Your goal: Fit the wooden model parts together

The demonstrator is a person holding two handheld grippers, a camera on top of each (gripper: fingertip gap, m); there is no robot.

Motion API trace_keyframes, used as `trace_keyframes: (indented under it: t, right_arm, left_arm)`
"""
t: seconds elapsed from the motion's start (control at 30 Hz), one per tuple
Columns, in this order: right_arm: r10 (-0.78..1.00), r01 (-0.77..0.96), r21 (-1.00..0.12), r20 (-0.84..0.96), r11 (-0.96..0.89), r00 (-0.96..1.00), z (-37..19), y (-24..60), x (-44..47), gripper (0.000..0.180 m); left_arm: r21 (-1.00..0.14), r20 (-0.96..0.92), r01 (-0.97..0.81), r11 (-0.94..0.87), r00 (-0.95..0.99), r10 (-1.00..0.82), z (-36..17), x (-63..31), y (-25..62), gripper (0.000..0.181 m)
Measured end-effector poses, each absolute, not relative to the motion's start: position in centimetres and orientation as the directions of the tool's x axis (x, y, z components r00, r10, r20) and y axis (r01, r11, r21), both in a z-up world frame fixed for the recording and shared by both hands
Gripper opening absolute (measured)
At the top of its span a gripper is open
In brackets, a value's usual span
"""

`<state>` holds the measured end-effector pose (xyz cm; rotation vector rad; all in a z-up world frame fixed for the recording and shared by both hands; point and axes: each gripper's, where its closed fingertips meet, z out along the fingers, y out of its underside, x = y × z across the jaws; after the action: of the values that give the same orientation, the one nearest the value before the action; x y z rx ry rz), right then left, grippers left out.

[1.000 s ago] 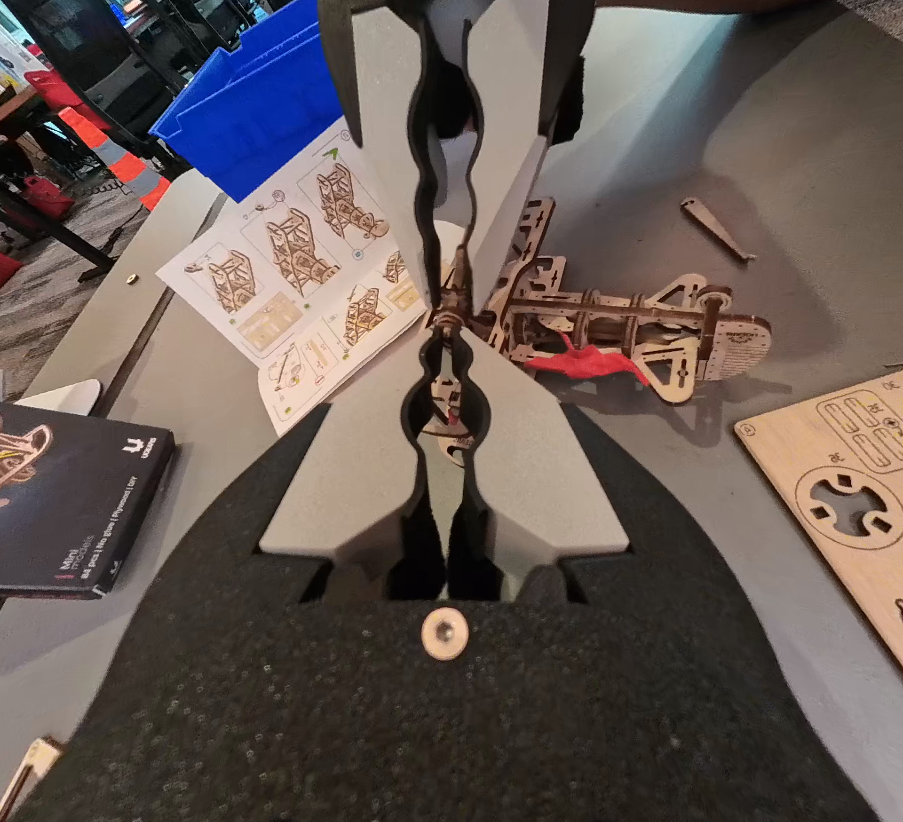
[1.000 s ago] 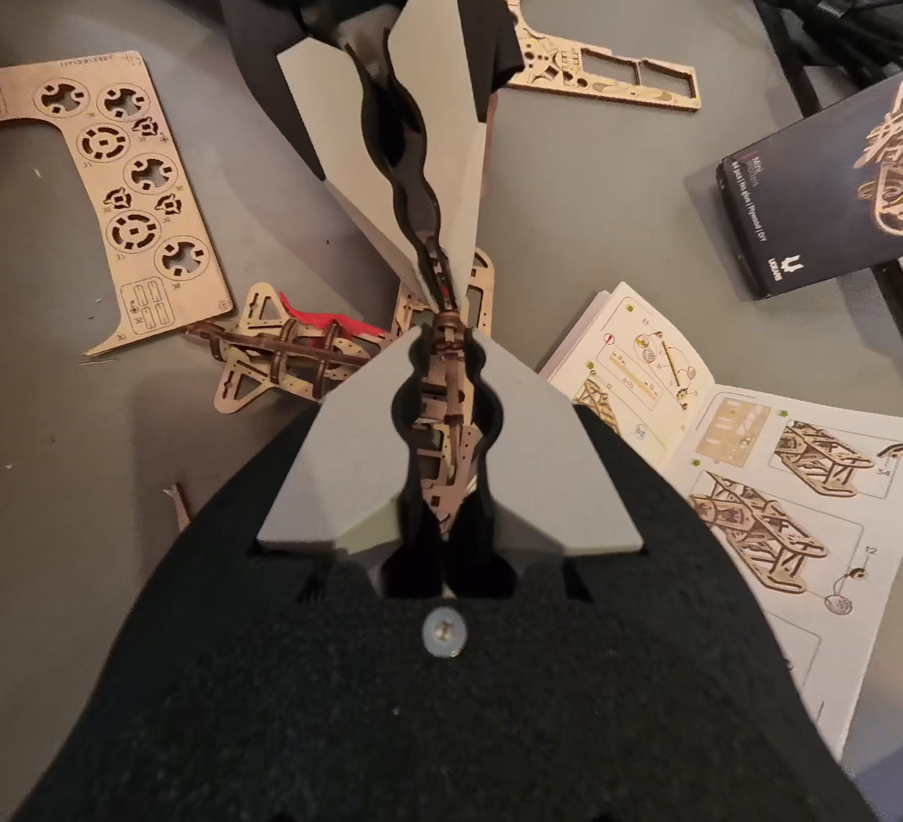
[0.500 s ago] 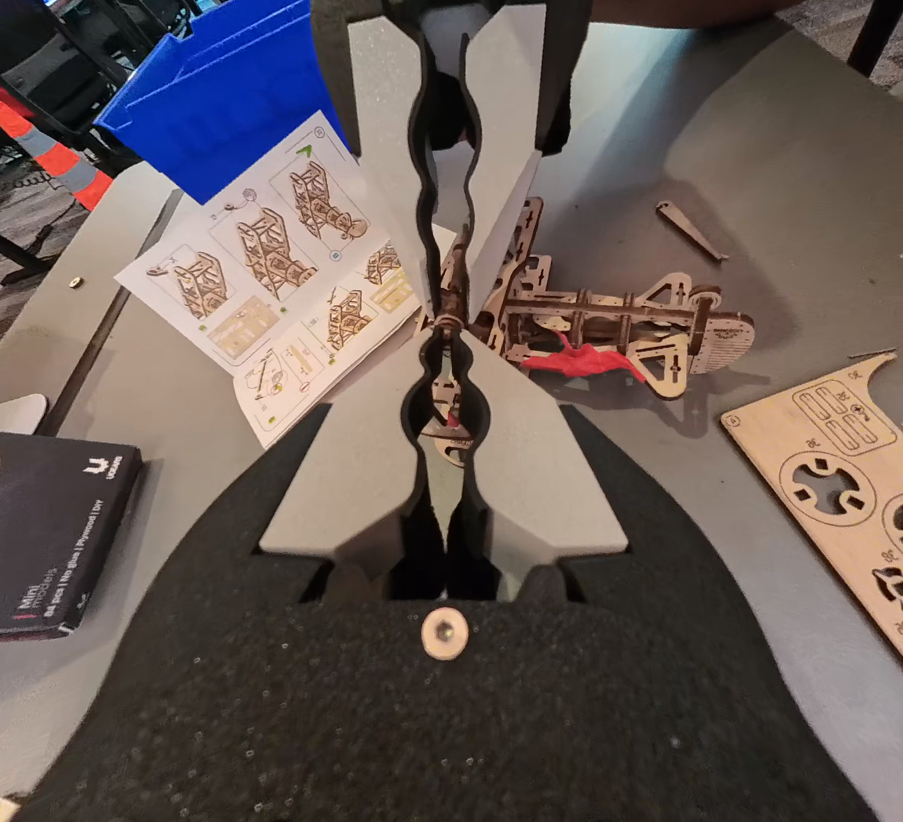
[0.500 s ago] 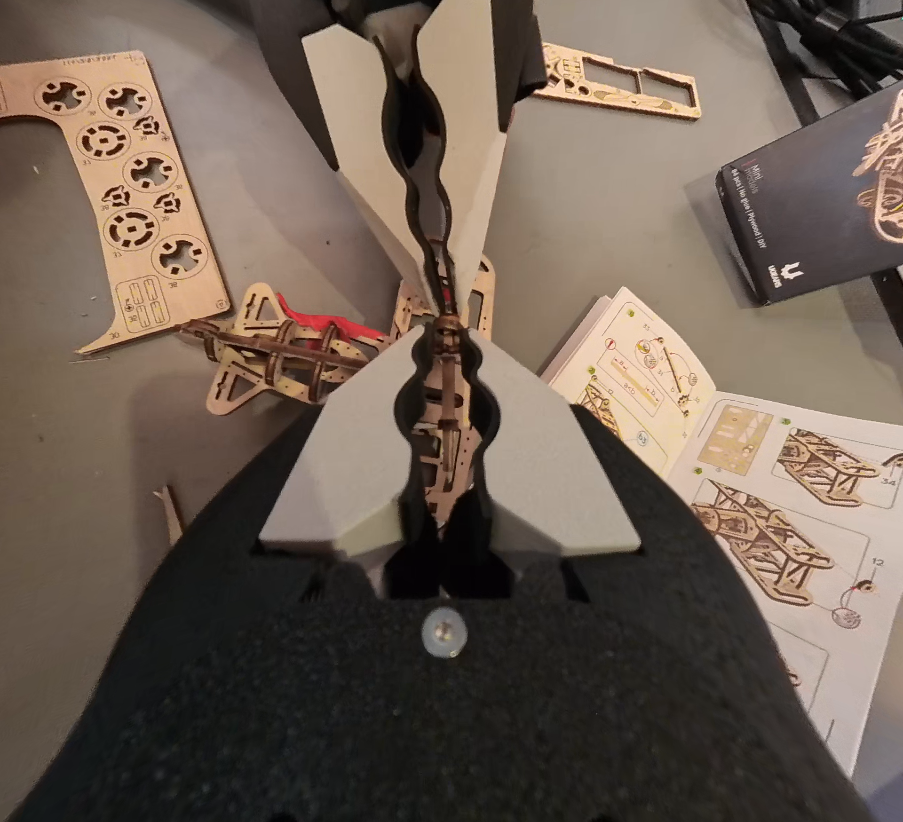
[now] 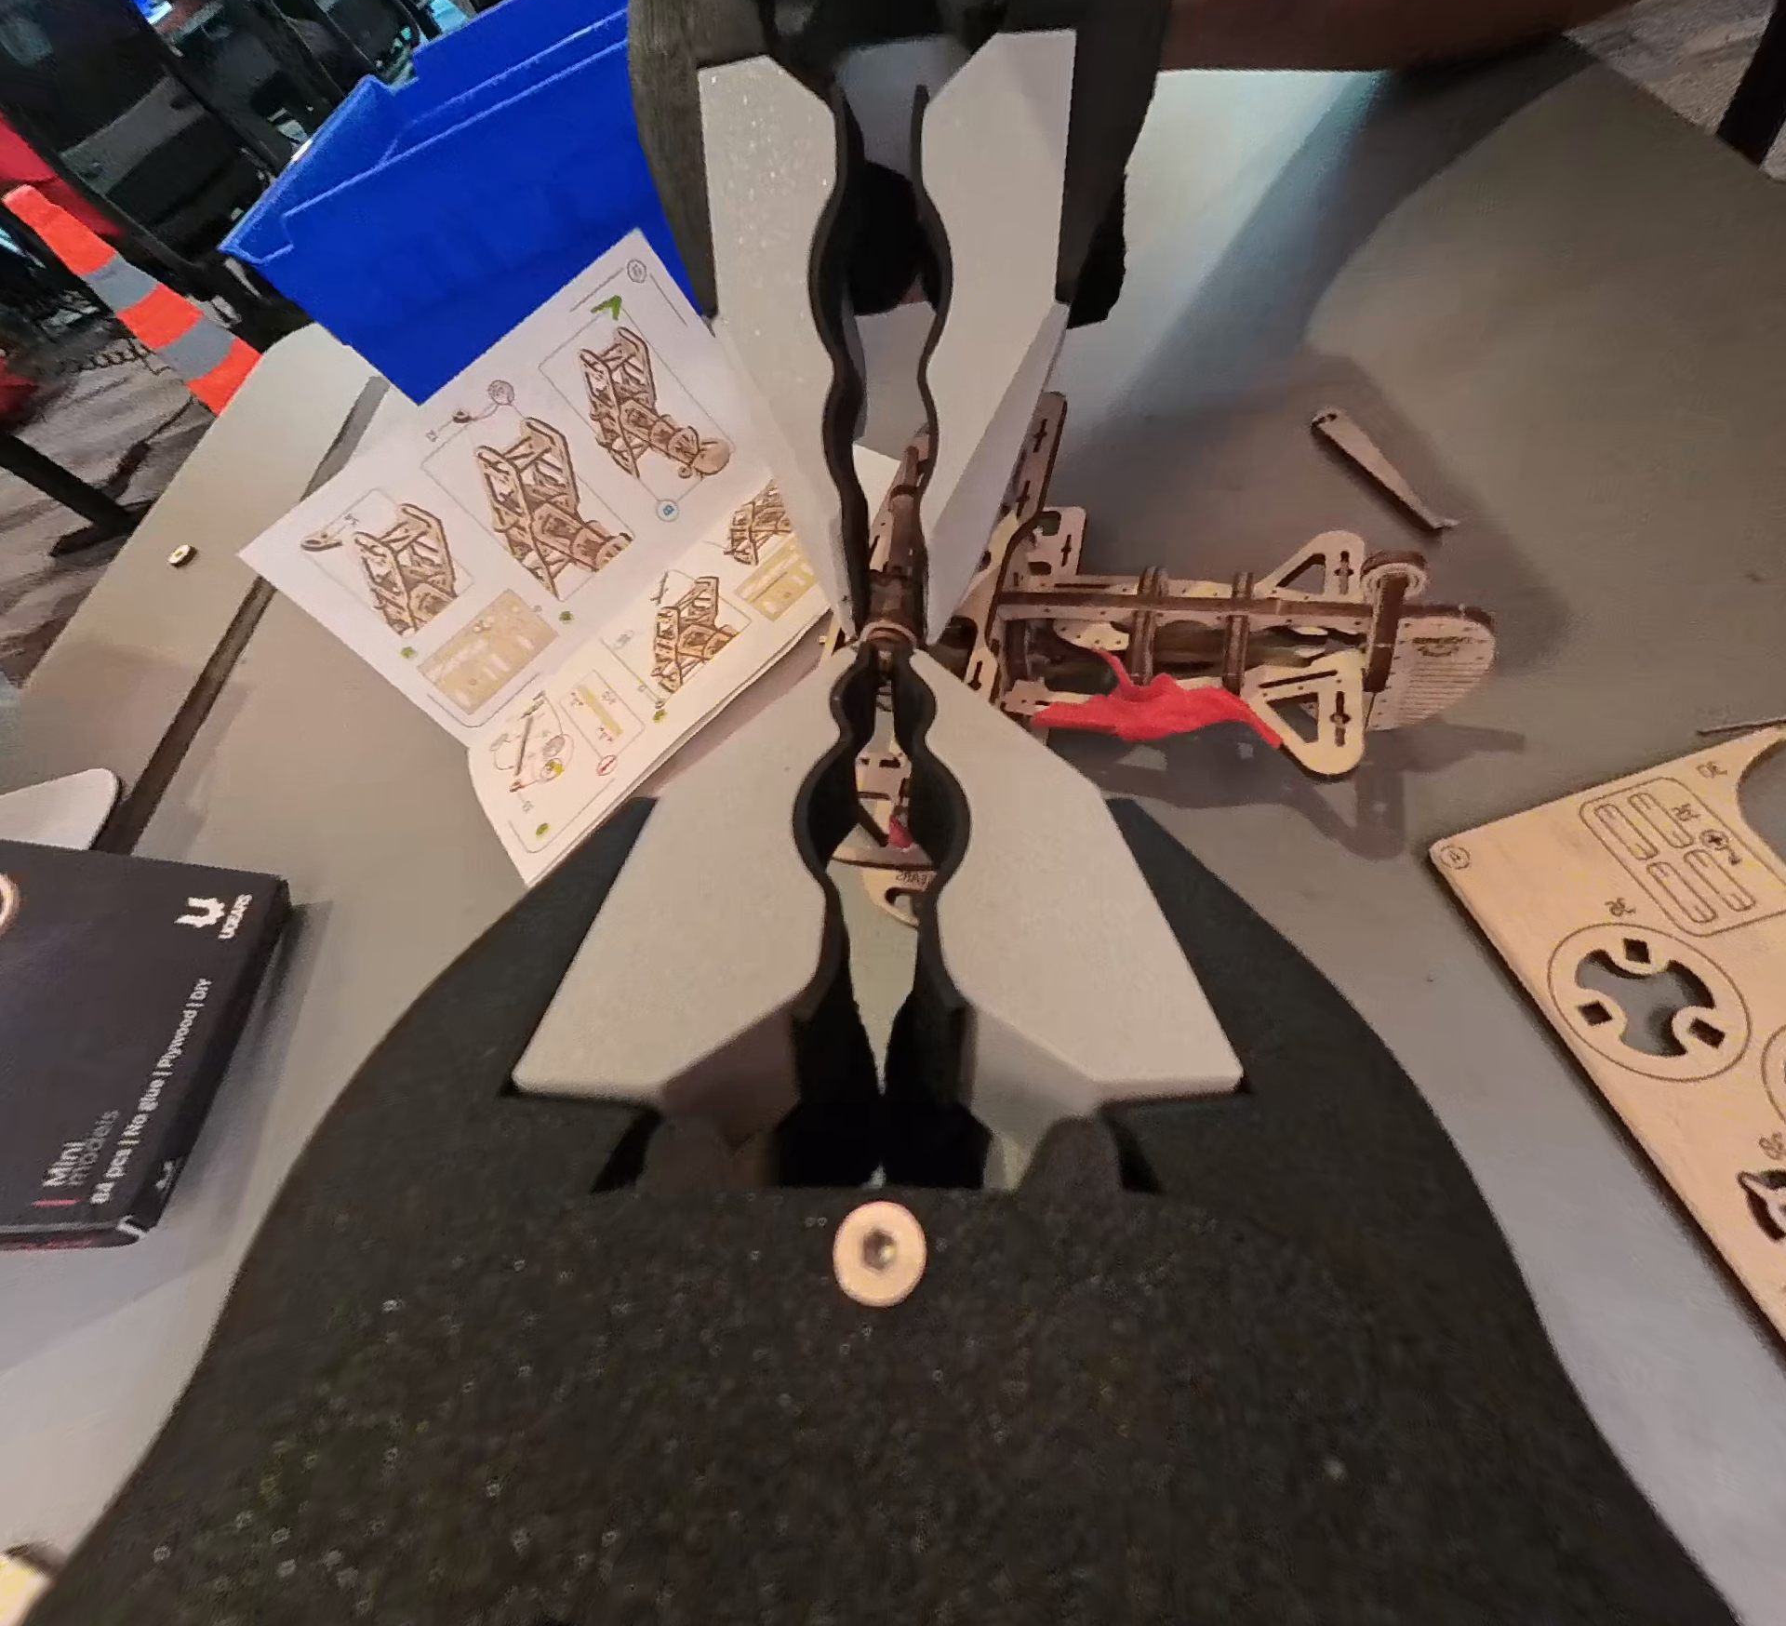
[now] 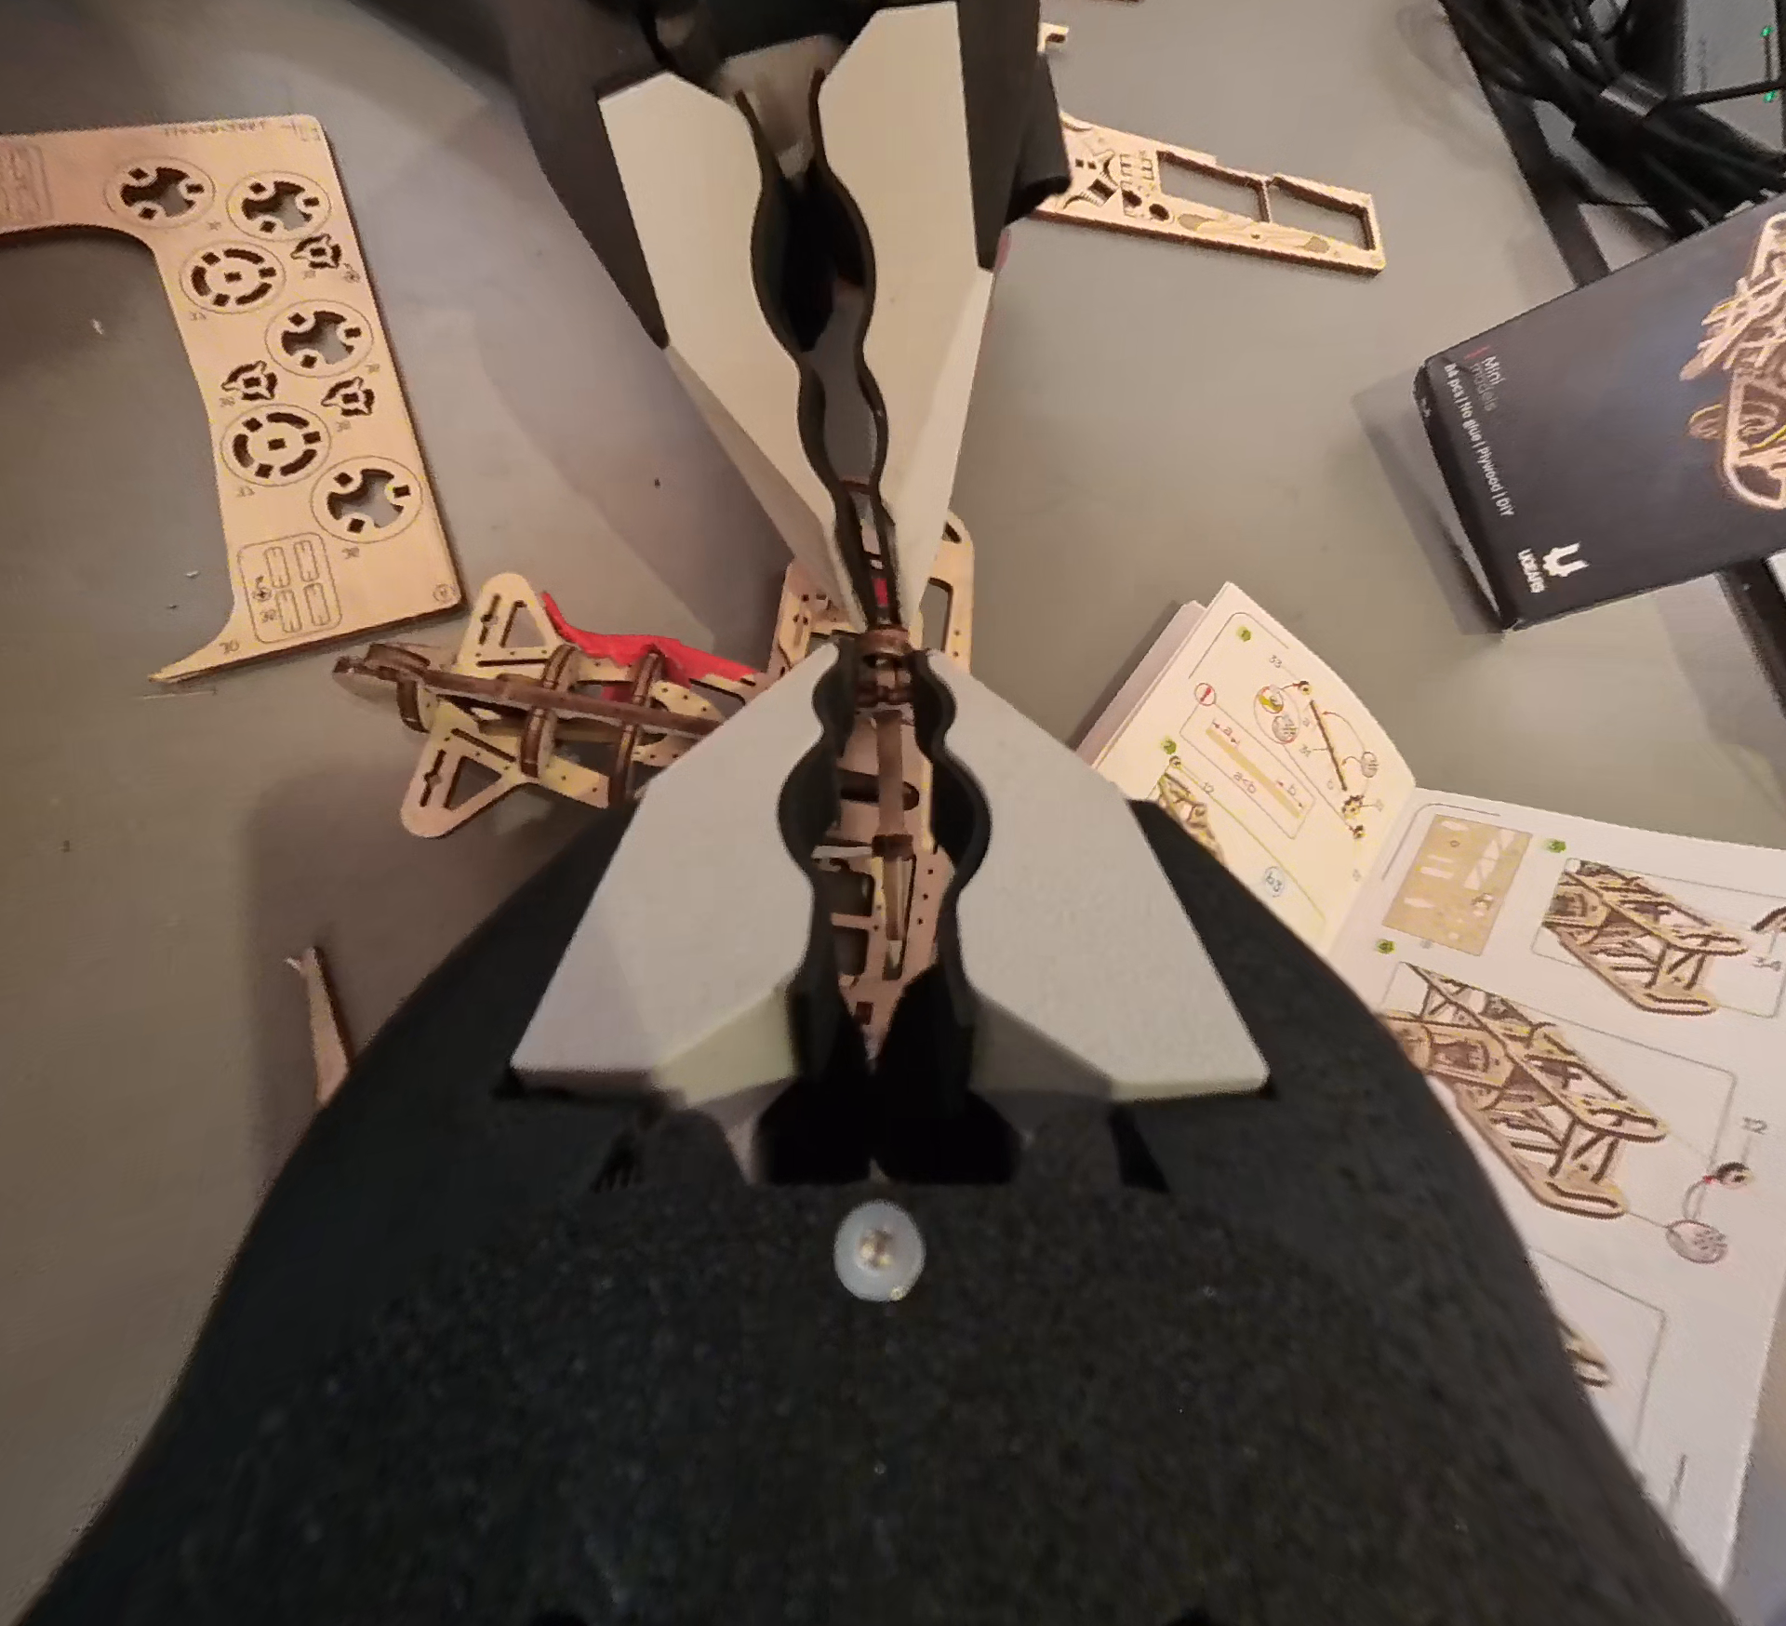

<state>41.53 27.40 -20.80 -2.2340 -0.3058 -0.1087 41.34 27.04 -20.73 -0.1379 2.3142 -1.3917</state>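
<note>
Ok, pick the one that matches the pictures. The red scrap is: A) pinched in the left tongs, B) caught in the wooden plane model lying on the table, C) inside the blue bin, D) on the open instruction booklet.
B: the red scrap sits among the ribs of the wooden plane model on the table.

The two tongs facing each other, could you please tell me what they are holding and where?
Both pinch one small dark wooden part between their tips, left tongs and right tongs on opposite ends, above the wooden biplane.
</note>
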Motion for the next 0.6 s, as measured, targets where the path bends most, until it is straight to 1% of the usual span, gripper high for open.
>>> trace_keyframes:
  t: [0.1,0.27,0.33,0.47,0.53,0.6]
  right_arm:
    - [0.176,0.251,-0.757,0.181,-0.603,0.968,-20.7,27.2,41.6,0.010]
    - [0.132,0.137,-0.821,0.076,-0.553,0.988,-18.9,27.2,41.6,0.019]
    - [0.091,0.090,-0.825,0.046,-0.557,0.995,-18.5,26.8,41.6,0.023]
    - [-0.065,-0.034,-0.843,0.001,-0.538,0.998,-18.0,25.1,41.7,0.031]
    - [-0.189,-0.109,-0.852,-0.012,-0.512,0.982,-18.1,24.0,42.1,0.040]
    - [-0.320,-0.184,-0.871,-0.032,-0.456,0.947,-18.3,23.2,42.3,0.044]
  left_arm:
    - [-0.855,-0.343,0.149,0.498,-0.882,-0.325,-20.7,41.6,27.0,0.001]
    - [-0.849,-0.350,0.144,0.508,-0.874,-0.338,-20.9,41.8,27.0,0.001]
    - [-0.849,-0.350,0.141,0.509,-0.872,-0.343,-20.9,41.9,27.0,0.001]
    - [-0.853,-0.339,0.130,0.505,-0.874,-0.348,-20.9,41.9,26.9,0.001]
    - [-0.853,-0.337,0.124,0.506,-0.872,-0.354,-20.9,42.1,26.9,0.001]
    - [-0.854,-0.341,0.127,0.504,-0.868,-0.360,-20.9,42.0,26.8,0.001]
